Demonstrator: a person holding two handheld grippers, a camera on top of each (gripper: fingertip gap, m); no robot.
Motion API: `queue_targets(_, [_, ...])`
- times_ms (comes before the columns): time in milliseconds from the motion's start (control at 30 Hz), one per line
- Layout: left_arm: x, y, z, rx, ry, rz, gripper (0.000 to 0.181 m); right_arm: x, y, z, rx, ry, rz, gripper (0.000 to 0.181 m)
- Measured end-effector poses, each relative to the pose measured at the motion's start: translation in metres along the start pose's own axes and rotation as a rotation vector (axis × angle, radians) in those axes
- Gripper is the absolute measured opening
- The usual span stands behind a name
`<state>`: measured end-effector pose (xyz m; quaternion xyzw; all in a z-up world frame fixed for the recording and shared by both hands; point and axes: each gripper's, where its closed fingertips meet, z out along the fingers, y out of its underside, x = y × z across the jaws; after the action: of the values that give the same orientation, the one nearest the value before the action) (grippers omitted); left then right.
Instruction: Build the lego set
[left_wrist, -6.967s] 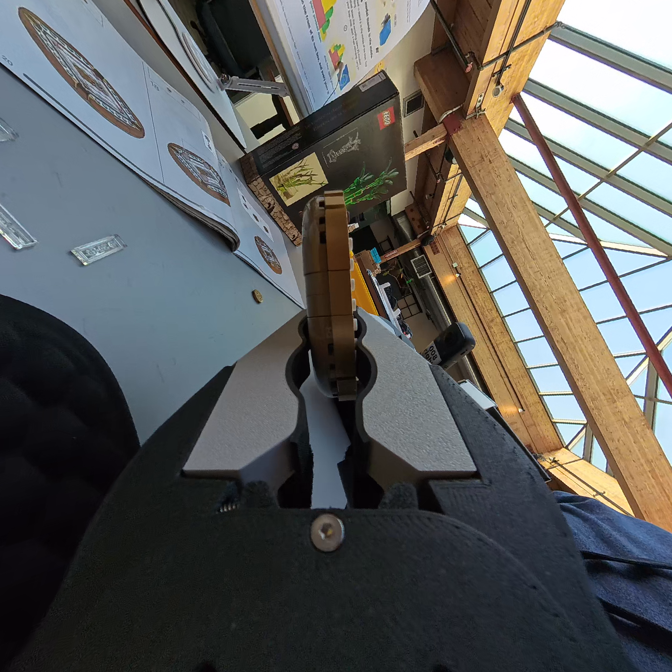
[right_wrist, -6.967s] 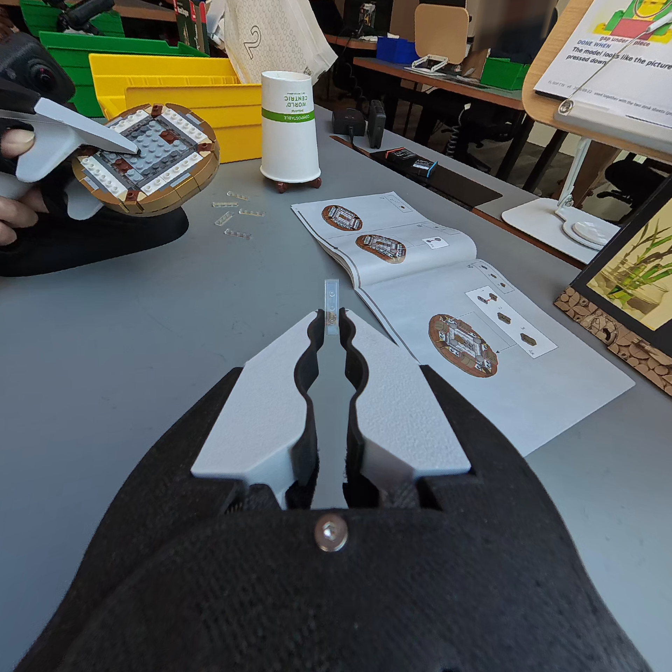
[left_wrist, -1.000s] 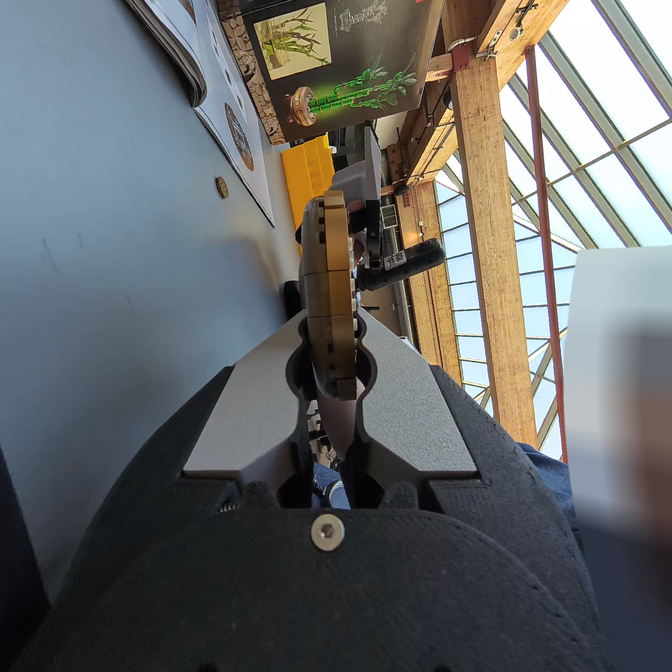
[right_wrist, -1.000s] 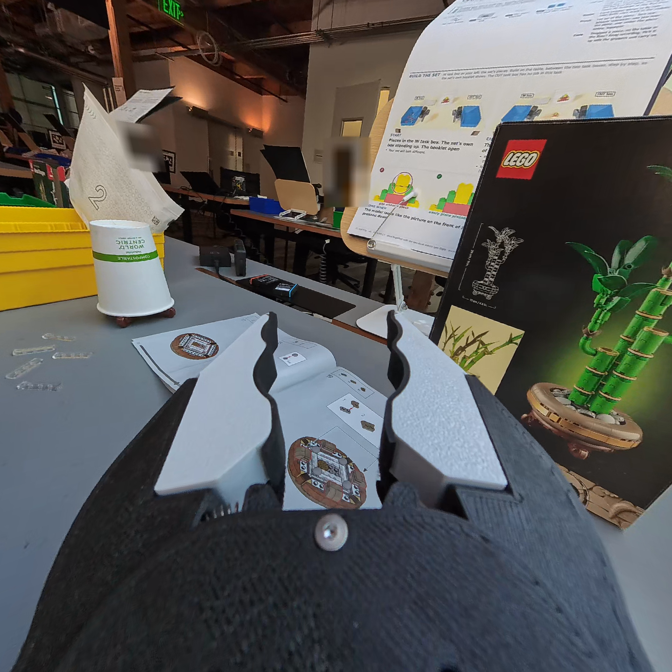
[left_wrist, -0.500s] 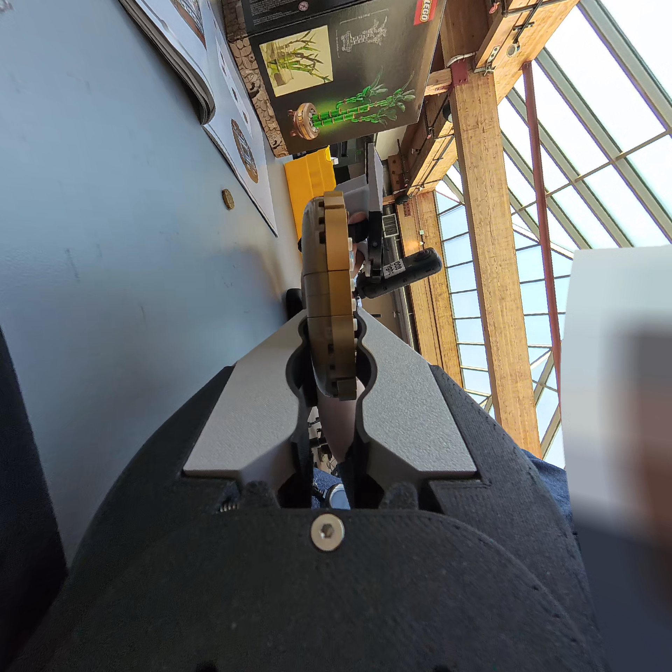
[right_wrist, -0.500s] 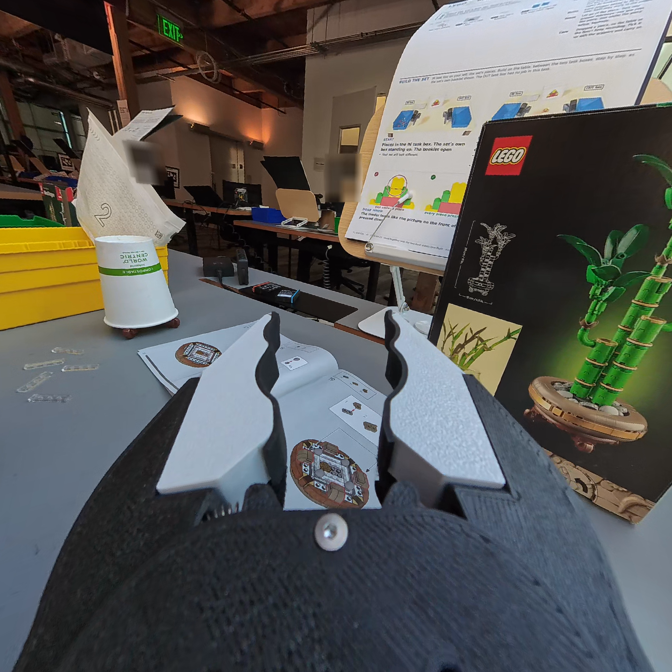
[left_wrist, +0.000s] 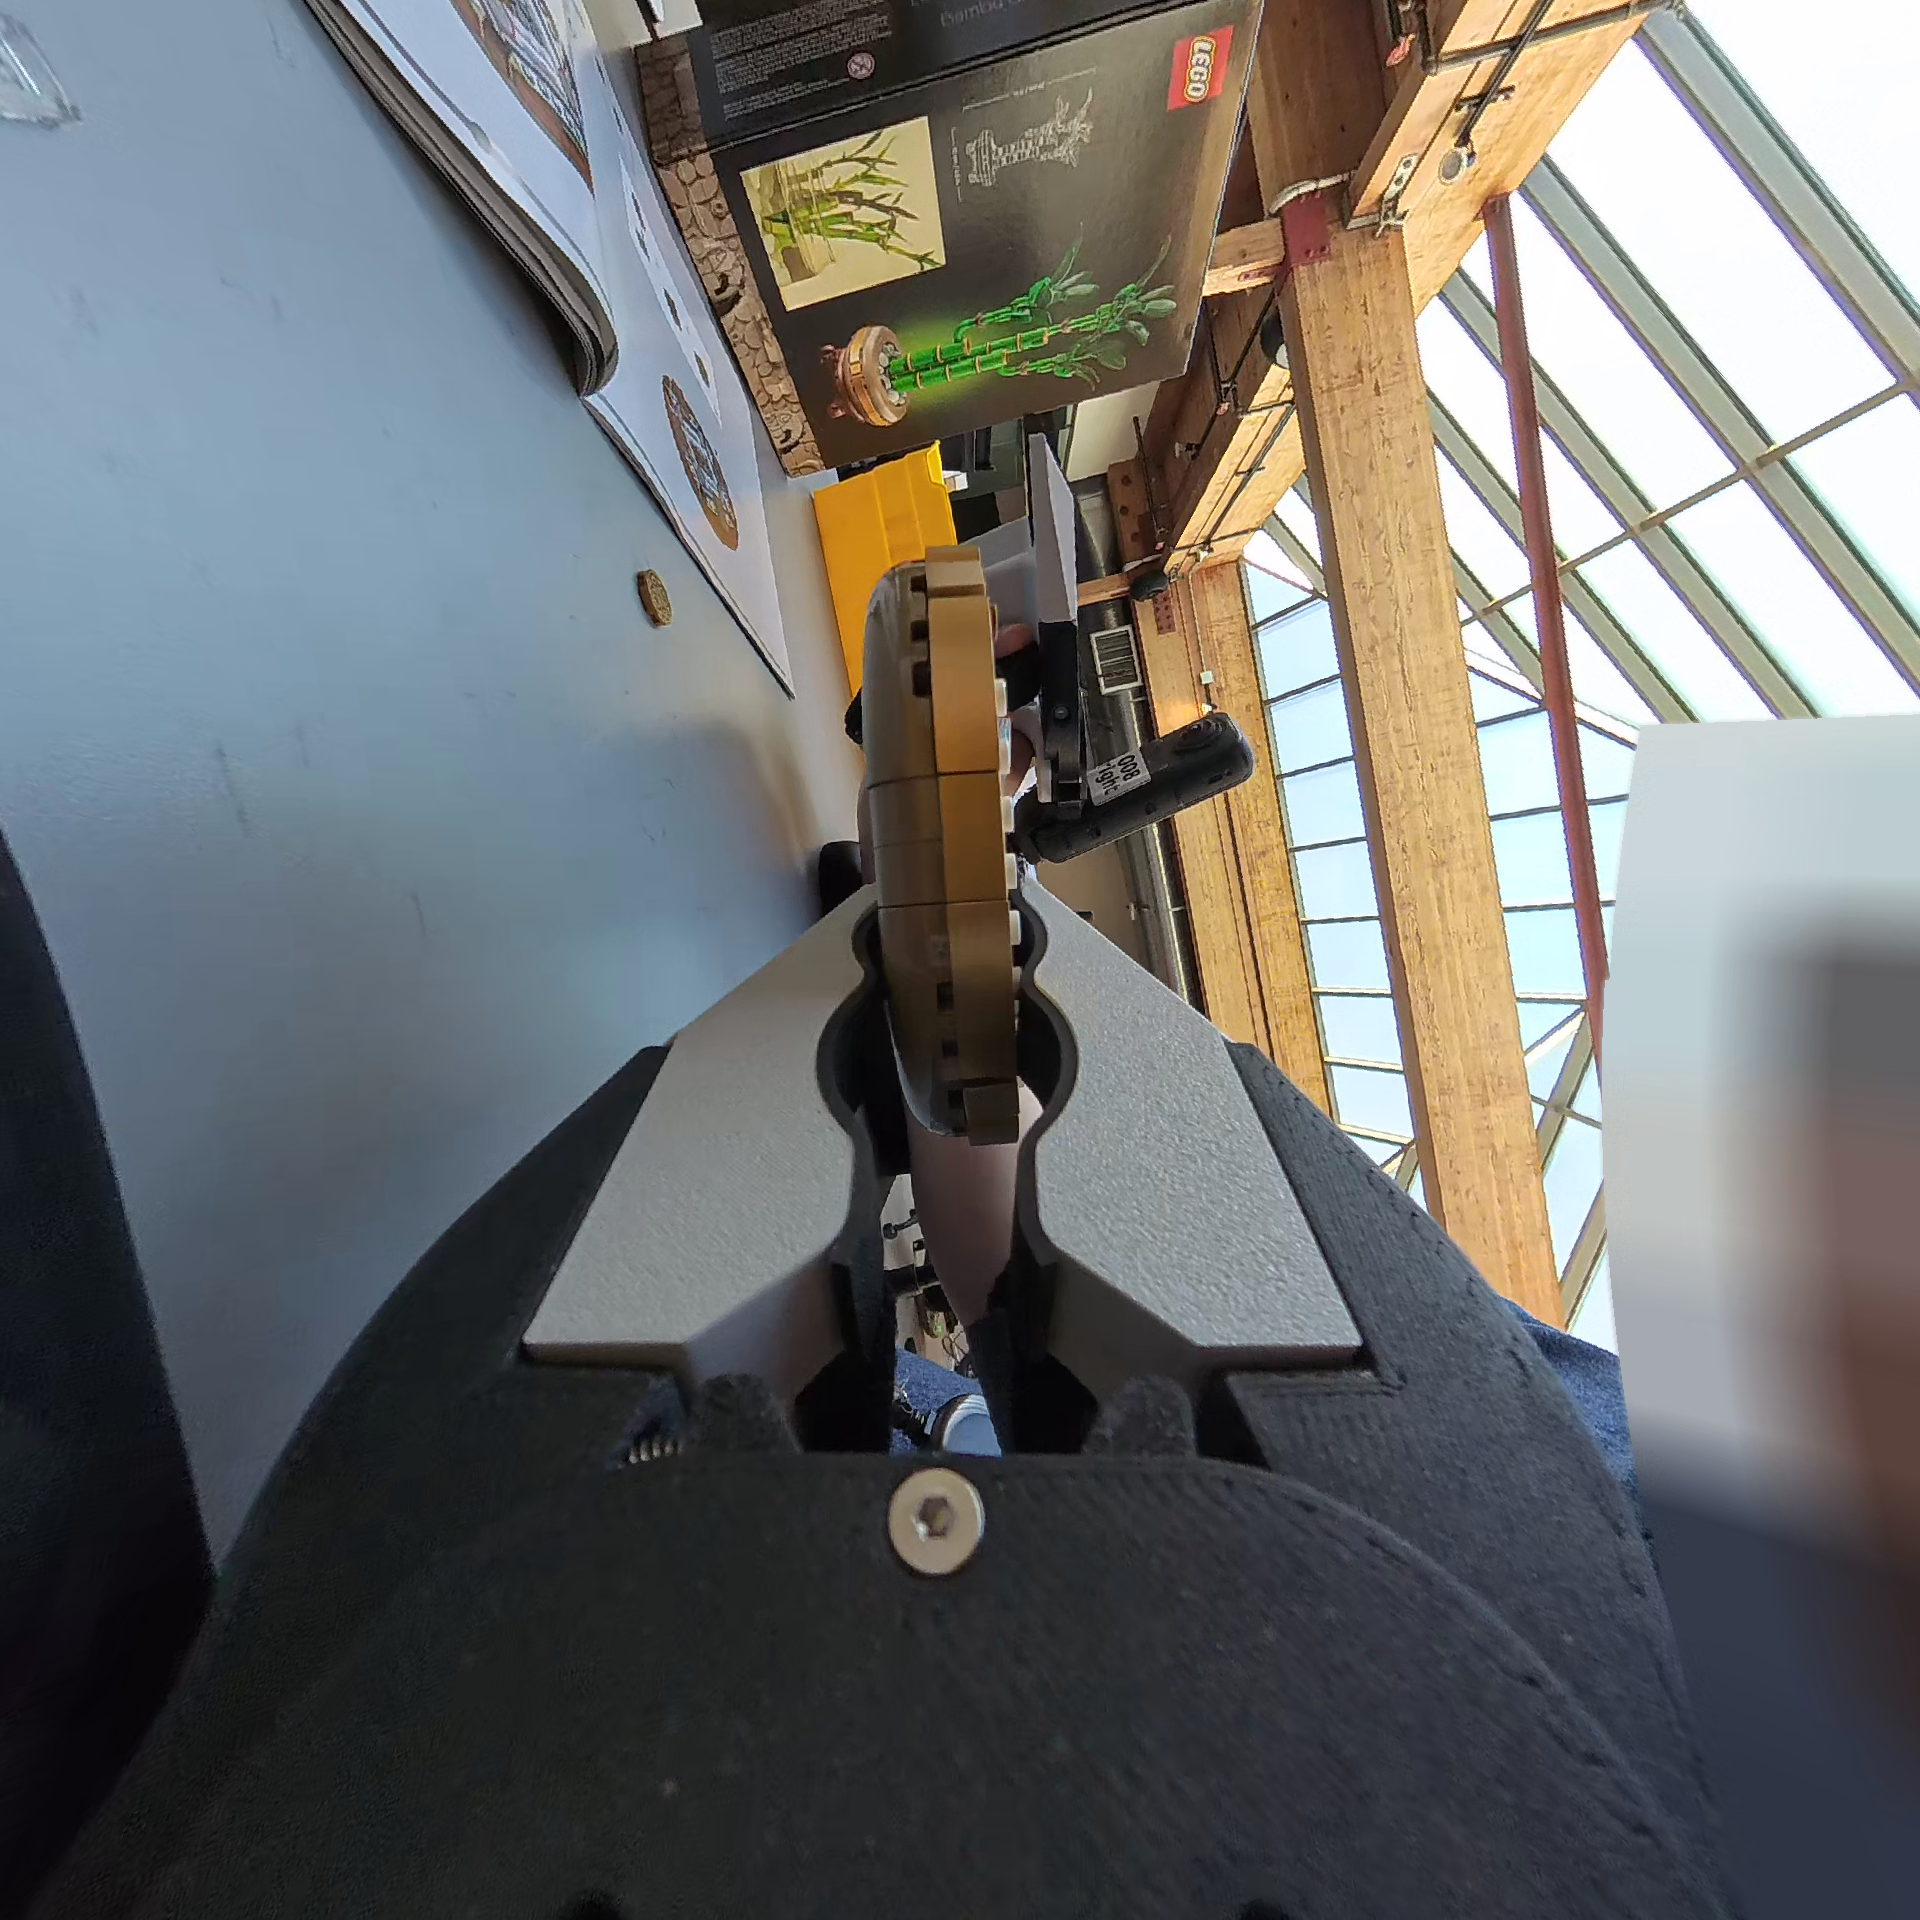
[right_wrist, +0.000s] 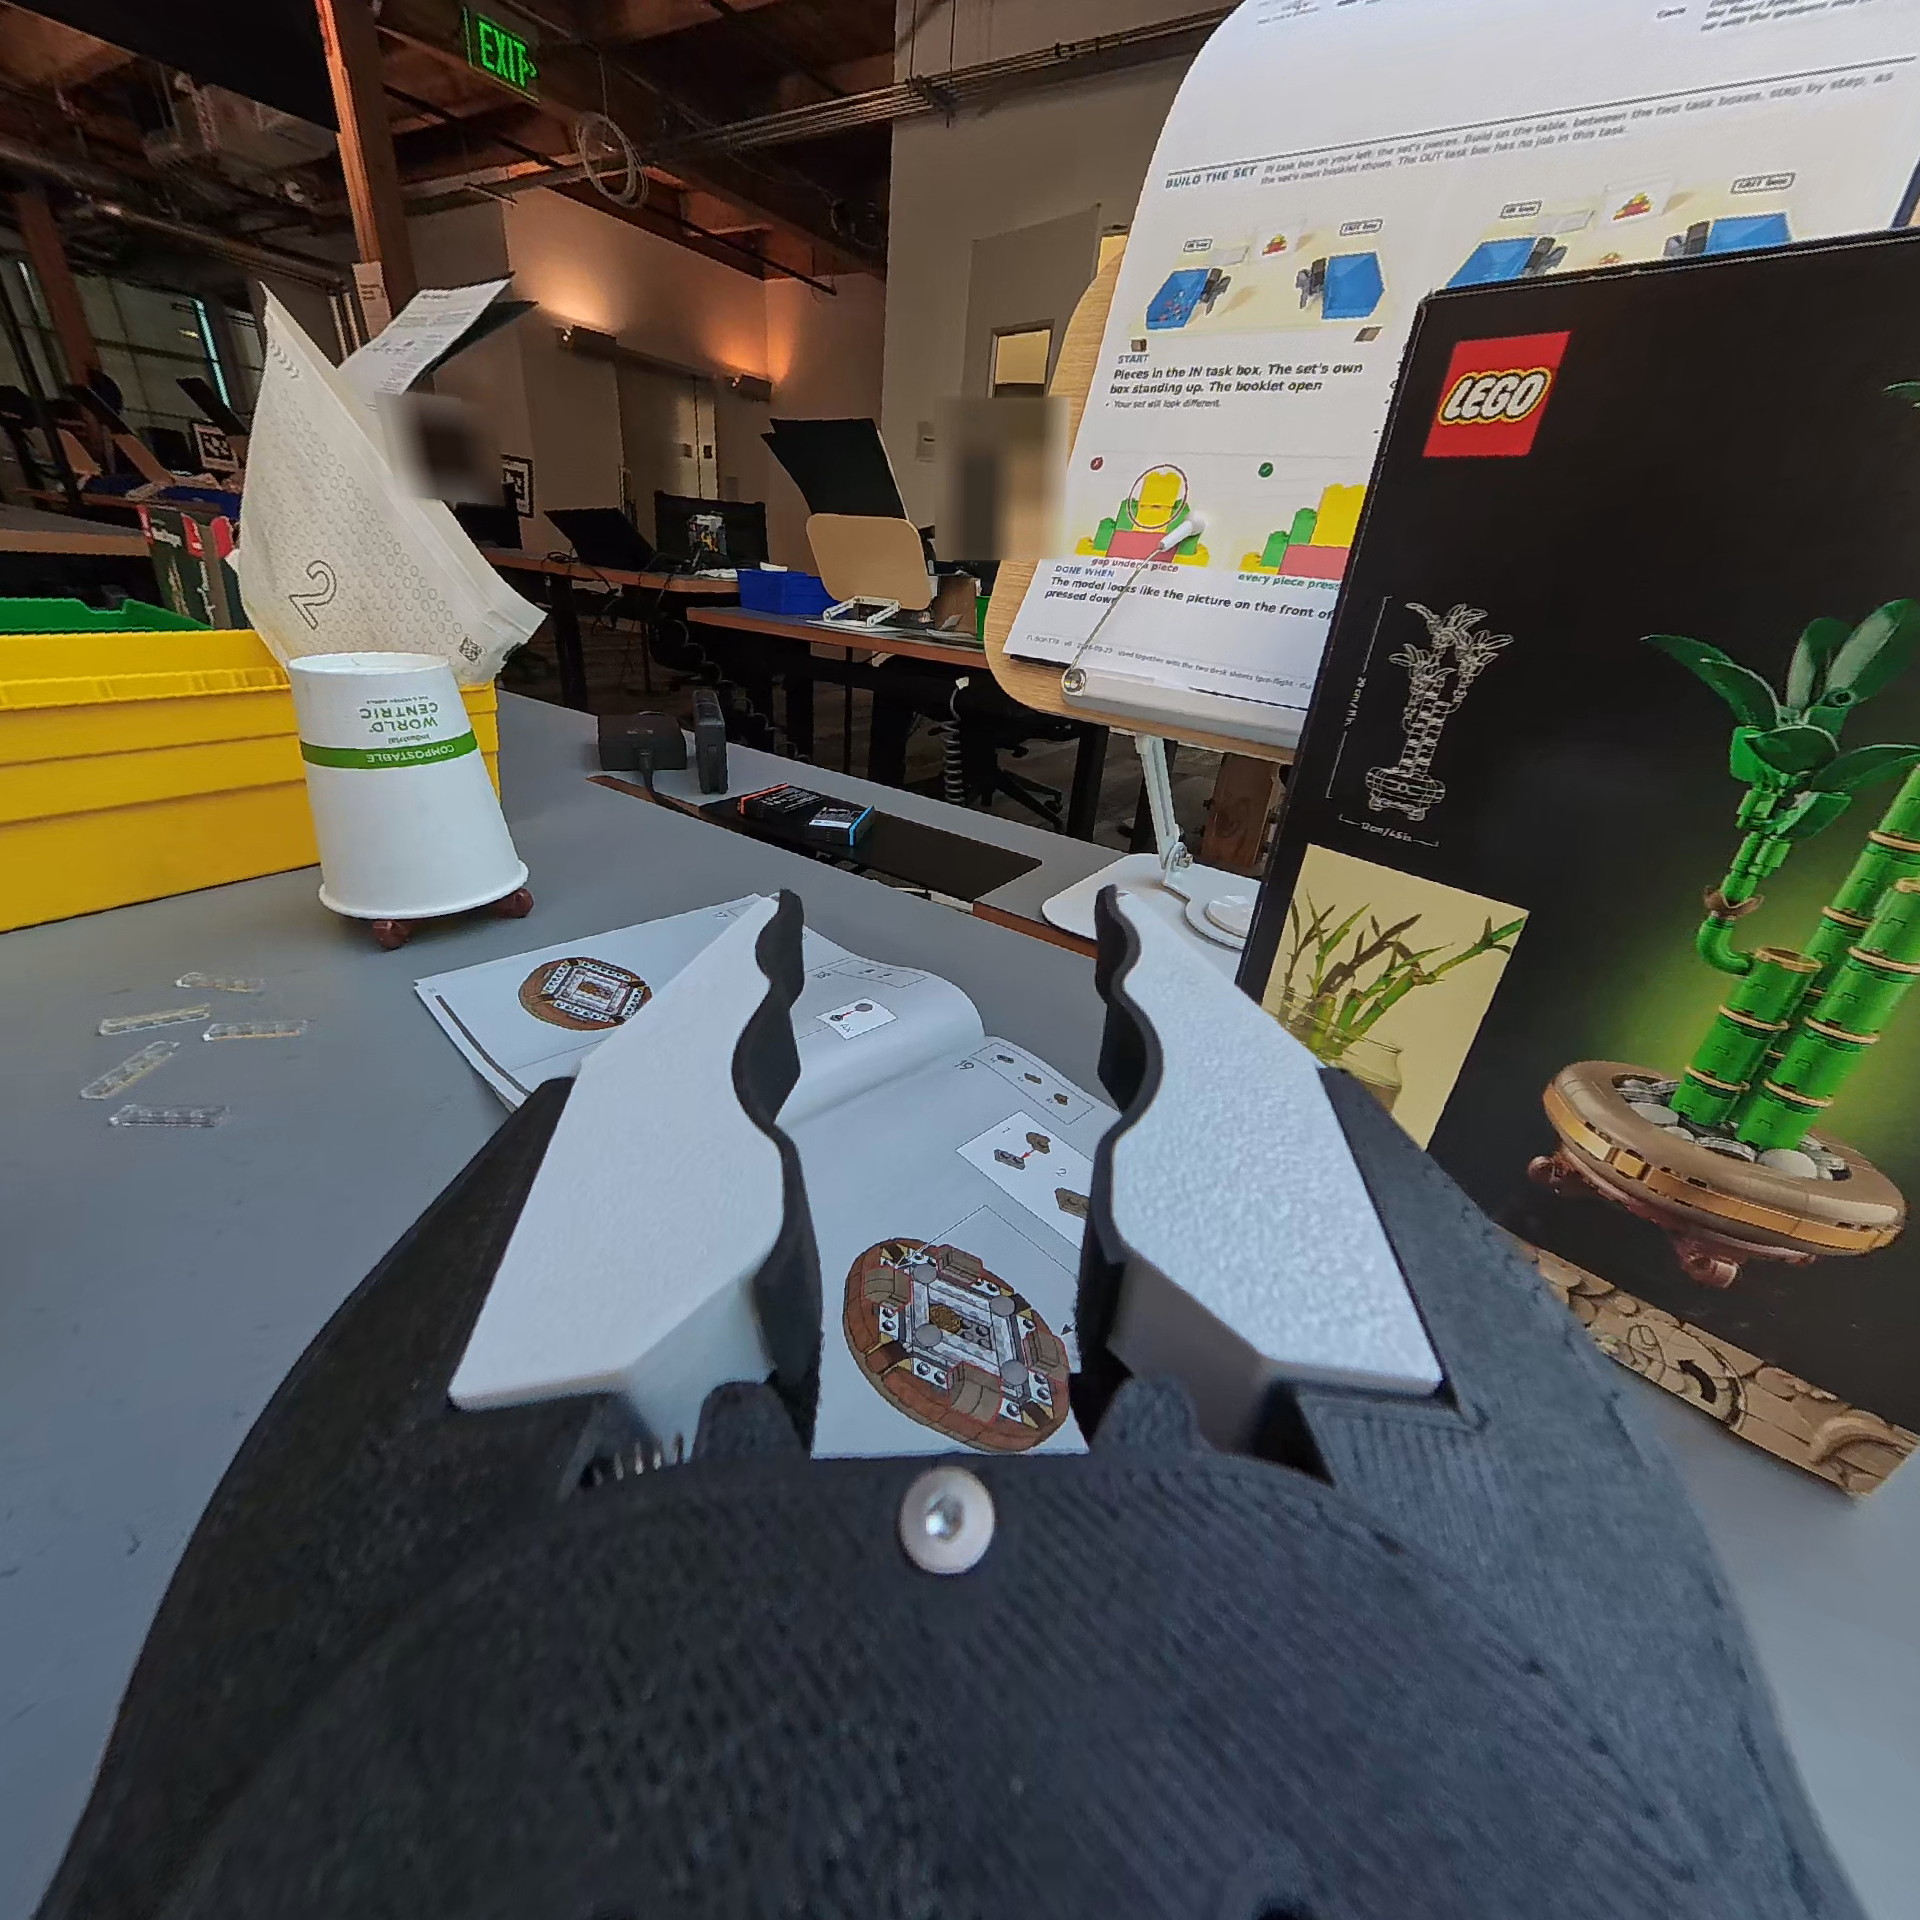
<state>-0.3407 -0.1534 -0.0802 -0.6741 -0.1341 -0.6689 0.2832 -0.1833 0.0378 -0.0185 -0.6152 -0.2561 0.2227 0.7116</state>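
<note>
Left gripper: clenched on the round tan base, held edge-on.
Right gripper: fingers spread, empty, above the open booklet.

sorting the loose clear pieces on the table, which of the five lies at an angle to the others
The clear piece second from the front, at the left of the group. It runs diagonally, while the other four lie roughly level across the right wrist view.

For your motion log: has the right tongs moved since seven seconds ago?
Yes. The right tongs now open and empty, swung right toward the set's box; the paper cup sits farther left.
</note>
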Motion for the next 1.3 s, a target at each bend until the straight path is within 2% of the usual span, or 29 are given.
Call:
queue_targets(200, [-0.001, 0.001, -0.001, 0.0, -0.002, -0.001, 0.018, -0.004, 0.004, 0.003, -0.023, -0.027, 0.003, 0.054])
queue_targets(300, [-0.002, 0.003, 0.0, -0.01, -0.016, 0.019, 0.017, -0.02, 0.008, 0.006, -0.044, -0.127, 0.033, 0.05])
queue_targets(367, [-0.003, 0.004, 0.001, -0.018, -0.035, 0.047, 0.018, -0.055, 0.007, 0.007, -0.09, -0.334, 0.135, 0.044])
queue_targets(433, [-0.003, 0.007, 0.002, -0.03, -0.048, 0.08, 0.018, -0.101, 0.004, 0.0, -0.228, -0.584, 0.336, 0.046])
queue_targets(500, [-0.002, 0.01, 0.004, -0.046, -0.063, 0.125, 0.017, -0.15, -0.015, -0.017, -0.319, -0.848, 0.54, 0.047])
queue_targets(567, [0.003, 0.015, 0.006, -0.059, -0.05, 0.159, 0.018, -0.182, -0.014, -0.029, -0.486, -0.977, 0.614, 0.052])
queue_targets(633, [0.004, 0.02, 0.008, -0.077, -0.052, 0.177, 0.018, -0.204, -0.008, -0.046, -0.655, -1.096, 0.611, 0.053])
queue_targets(700, [0.004, 0.024, 0.009, -0.091, -0.053, 0.186, 0.018, -0.212, 0.002, -0.053, -0.765, -1.118, 0.554, 0.053])
queue_targets(867, [0.004, 0.025, 0.009, -0.095, -0.037, 0.163, 0.018, -0.213, 0.018, -0.053, -0.85, -1.093, 0.48, 0.049])
queue_targets(1300, [0.006, 0.029, 0.013, -0.116, -0.021, 0.161, 0.018, -0.221, 0.024, -0.054, -0.819, -1.089, 0.446, 0.048])
